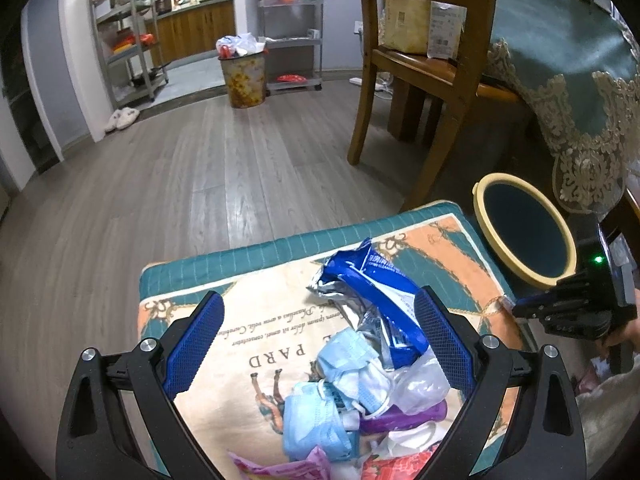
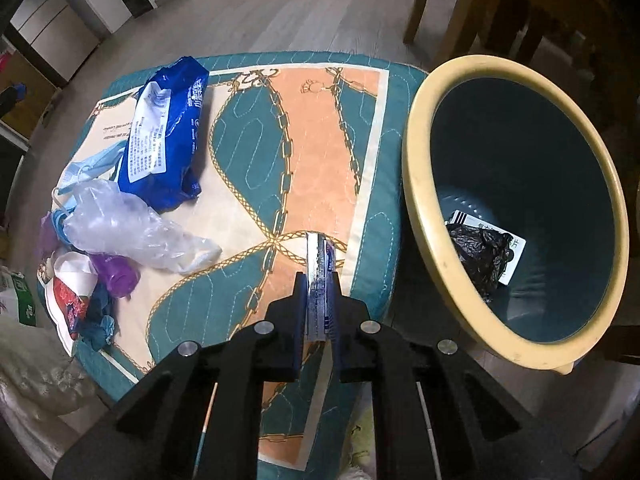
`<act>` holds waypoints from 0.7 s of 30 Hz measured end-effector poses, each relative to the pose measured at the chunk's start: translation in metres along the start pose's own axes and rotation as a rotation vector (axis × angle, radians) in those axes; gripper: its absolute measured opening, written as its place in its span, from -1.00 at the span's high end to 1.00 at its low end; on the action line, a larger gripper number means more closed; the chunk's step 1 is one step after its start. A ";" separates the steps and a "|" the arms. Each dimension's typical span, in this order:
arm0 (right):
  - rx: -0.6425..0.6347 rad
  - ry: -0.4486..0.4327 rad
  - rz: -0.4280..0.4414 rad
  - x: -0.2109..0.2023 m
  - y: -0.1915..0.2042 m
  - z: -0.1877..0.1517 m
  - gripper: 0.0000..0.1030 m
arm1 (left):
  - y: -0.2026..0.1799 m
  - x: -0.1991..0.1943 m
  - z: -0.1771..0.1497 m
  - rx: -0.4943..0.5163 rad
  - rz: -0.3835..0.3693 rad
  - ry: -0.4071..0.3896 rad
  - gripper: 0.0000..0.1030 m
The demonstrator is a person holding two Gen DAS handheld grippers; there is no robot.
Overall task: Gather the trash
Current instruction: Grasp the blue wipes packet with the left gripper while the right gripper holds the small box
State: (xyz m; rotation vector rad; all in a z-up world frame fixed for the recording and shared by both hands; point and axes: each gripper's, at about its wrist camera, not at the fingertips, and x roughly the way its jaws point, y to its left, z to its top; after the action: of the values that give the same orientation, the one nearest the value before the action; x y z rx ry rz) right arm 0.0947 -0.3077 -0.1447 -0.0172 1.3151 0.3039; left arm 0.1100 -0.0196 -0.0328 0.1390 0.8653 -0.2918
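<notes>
A: We start from the patterned cushion (image 2: 304,128). The bin (image 2: 416,184) stands just beside its edge, black plastic inside.

B: On the cushion's far side we see the trash pile: blue wrapper (image 2: 168,136), clear bag (image 2: 120,224), masks (image 1: 320,416).

A: Our left gripper (image 1: 320,352) gapes wide over that pile. Our right gripper (image 2: 318,280) is clamped on a thin foil packet (image 2: 318,276), near the bin.

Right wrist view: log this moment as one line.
right tongs: shut on flat wrapper | over cushion | bin: beside, holds trash | left tongs: open over pile
</notes>
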 end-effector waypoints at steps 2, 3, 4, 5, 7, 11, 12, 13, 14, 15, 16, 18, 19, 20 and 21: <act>-0.003 -0.001 -0.005 0.000 0.002 0.000 0.81 | 0.000 0.001 -0.001 0.001 -0.001 0.004 -0.85; 0.005 0.002 -0.002 -0.001 0.002 0.000 0.81 | -0.001 0.001 -0.001 0.001 -0.003 0.005 -0.85; 0.015 -0.007 0.002 -0.005 0.001 0.001 0.81 | -0.002 0.002 -0.001 0.001 -0.002 0.008 -0.85; 0.027 -0.020 0.013 -0.009 0.001 0.002 0.81 | -0.002 0.003 -0.002 0.000 -0.003 0.009 -0.85; 0.062 -0.065 0.054 -0.024 0.000 0.005 0.81 | -0.003 0.004 -0.001 -0.008 -0.007 0.010 -0.85; 0.111 -0.136 0.119 -0.049 0.000 0.013 0.81 | -0.010 0.016 0.001 -0.045 -0.041 0.040 -0.85; 0.115 -0.145 0.128 -0.053 -0.001 0.016 0.81 | -0.016 0.023 0.002 -0.049 -0.050 0.061 -0.85; 0.115 -0.156 0.134 -0.057 0.000 0.018 0.81 | -0.020 0.028 0.002 -0.047 -0.052 0.072 -0.84; 0.110 -0.170 0.140 -0.062 0.001 0.020 0.81 | -0.025 0.034 0.003 -0.044 -0.053 0.085 -0.83; 0.107 -0.180 0.142 -0.066 0.001 0.022 0.81 | -0.034 0.044 0.004 -0.037 -0.052 0.104 -0.82; 0.101 -0.191 0.142 -0.070 0.000 0.023 0.81 | -0.039 0.050 0.005 -0.032 -0.050 0.114 -0.82; 0.096 -0.198 0.141 -0.074 -0.001 0.025 0.81 | -0.051 0.067 0.006 -0.020 -0.046 0.144 -0.80; 0.094 -0.199 0.137 -0.075 -0.002 0.026 0.81 | -0.056 0.076 0.006 -0.023 -0.048 0.163 -0.76; 0.095 -0.201 0.135 -0.076 -0.005 0.027 0.81 | -0.058 0.082 0.006 -0.030 -0.052 0.177 -0.73; 0.104 -0.204 0.141 -0.077 -0.009 0.027 0.81 | -0.062 0.092 0.006 -0.041 -0.061 0.200 -0.65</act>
State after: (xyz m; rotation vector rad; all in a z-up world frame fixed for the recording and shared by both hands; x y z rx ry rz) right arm 0.1058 -0.3271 -0.0660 0.1904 1.1298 0.3473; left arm 0.1517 -0.0977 -0.0993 0.1047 1.0745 -0.3210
